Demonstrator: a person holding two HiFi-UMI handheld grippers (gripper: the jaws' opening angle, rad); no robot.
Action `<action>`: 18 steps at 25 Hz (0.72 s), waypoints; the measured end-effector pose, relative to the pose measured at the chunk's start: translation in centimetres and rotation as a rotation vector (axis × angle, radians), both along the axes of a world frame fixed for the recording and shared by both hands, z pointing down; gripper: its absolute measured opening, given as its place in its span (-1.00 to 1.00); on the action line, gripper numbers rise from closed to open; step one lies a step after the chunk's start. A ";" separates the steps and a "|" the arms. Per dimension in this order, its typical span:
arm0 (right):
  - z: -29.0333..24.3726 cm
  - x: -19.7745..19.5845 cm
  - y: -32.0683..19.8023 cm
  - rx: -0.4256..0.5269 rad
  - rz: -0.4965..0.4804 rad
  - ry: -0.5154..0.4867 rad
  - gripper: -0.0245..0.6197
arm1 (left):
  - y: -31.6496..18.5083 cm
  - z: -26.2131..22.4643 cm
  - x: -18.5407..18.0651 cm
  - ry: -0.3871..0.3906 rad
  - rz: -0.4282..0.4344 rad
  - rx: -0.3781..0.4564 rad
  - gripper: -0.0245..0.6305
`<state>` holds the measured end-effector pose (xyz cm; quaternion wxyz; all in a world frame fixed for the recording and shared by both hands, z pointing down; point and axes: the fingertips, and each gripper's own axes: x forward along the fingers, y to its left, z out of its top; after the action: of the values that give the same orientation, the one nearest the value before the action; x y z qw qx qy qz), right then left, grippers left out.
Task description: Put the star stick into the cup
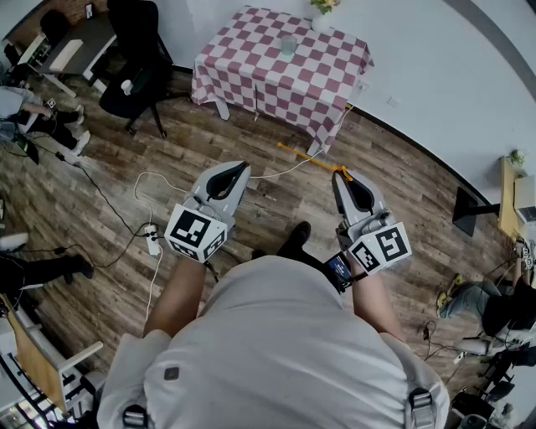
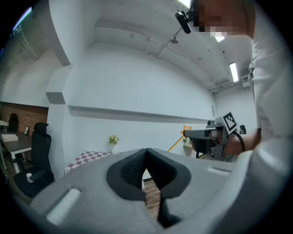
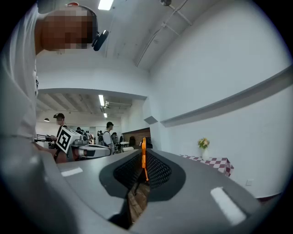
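Star stick held in right tool; cup far off on worktop.

Person stands on a wood floor [image 1: 251, 209], one tool in each hand. The right tool [image 1: 342, 174] [image 3: 143, 155] is clamped on the orange star stick [image 1: 306, 157] [image 2: 185, 131] [image 3: 143, 160] near its star end, and the shaft juts sideways toward the left tool [image 1: 239, 167] [image 2: 146, 157]. Left tool's jaws are together, nothing between them. The cup [image 1: 288, 46] stands on the checked worktop [image 1: 251, 75] by the wall, well apart from both tools, with a vase of flowers [image 1: 322, 15] near it.
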<state>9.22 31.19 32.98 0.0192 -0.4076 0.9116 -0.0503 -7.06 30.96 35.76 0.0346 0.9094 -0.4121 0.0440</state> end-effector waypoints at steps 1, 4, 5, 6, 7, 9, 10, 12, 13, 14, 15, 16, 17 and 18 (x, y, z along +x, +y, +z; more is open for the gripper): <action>0.0 0.1 -0.3 0.000 0.001 0.001 -0.84 | -0.3 0.1 0.1 0.000 0.000 -0.001 -0.92; 0.2 0.6 -1.1 -0.003 0.004 0.001 -0.84 | -1.1 0.3 0.5 0.000 0.000 -0.007 -0.92; 0.2 0.8 -1.3 -0.005 0.004 0.001 -0.84 | -1.3 0.4 0.7 0.001 0.000 -0.009 -0.92; 0.3 1.0 -1.5 -0.008 0.004 0.002 -0.84 | -1.6 0.4 0.9 0.002 0.001 -0.011 -0.92; 0.5 1.2 -1.8 -0.012 0.004 0.003 -0.84 | -1.9 0.5 1.1 0.002 0.001 -0.014 -0.92; 0.8 1.7 -2.5 -0.018 0.005 0.003 -0.84 | -2.6 0.8 1.7 0.001 0.002 -0.022 -0.92; 1.0 2.0 -2.9 -0.022 0.008 0.002 -0.84 | -3.0 1.0 2.0 0.000 0.002 -0.027 -0.92; 1.4 2.8 -3.8 -0.031 0.015 -0.004 -0.84 | -3.8 1.4 2.5 -0.002 0.002 -0.035 -0.92; 1.5 3.1 -4.3 -0.037 0.017 -0.009 -0.84 | -4.3 1.6 2.7 -0.003 0.002 -0.039 -0.92; 1.7 3.5 -4.9 -0.042 0.018 -0.014 -0.84 | -4.8 1.7 3.1 -0.005 0.002 -0.043 -0.92; 1.9 4.0 -5.4 -0.047 0.019 -0.017 -0.84 | -5.4 1.8 3.4 -0.007 0.002 -0.045 -0.92; 2.1 4.4 -6.0 -0.051 0.020 -0.017 -0.84 | -6.0 1.9 3.9 -0.008 0.003 -0.047 -0.92; 2.3 4.9 -6.6 -0.054 0.021 -0.017 -0.84 | -6.6 2.0 4.4 -0.010 0.004 -0.048 -0.92; 2.5 5.4 -7.2 -0.055 0.021 -0.017 -0.84 | -7.3 2.1 4.9 -0.011 0.005 -0.049 -0.92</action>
<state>14.66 24.01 35.43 0.0163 -0.4170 0.9053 -0.0789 -2.14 23.67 37.85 0.0546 0.9091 -0.4088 0.0593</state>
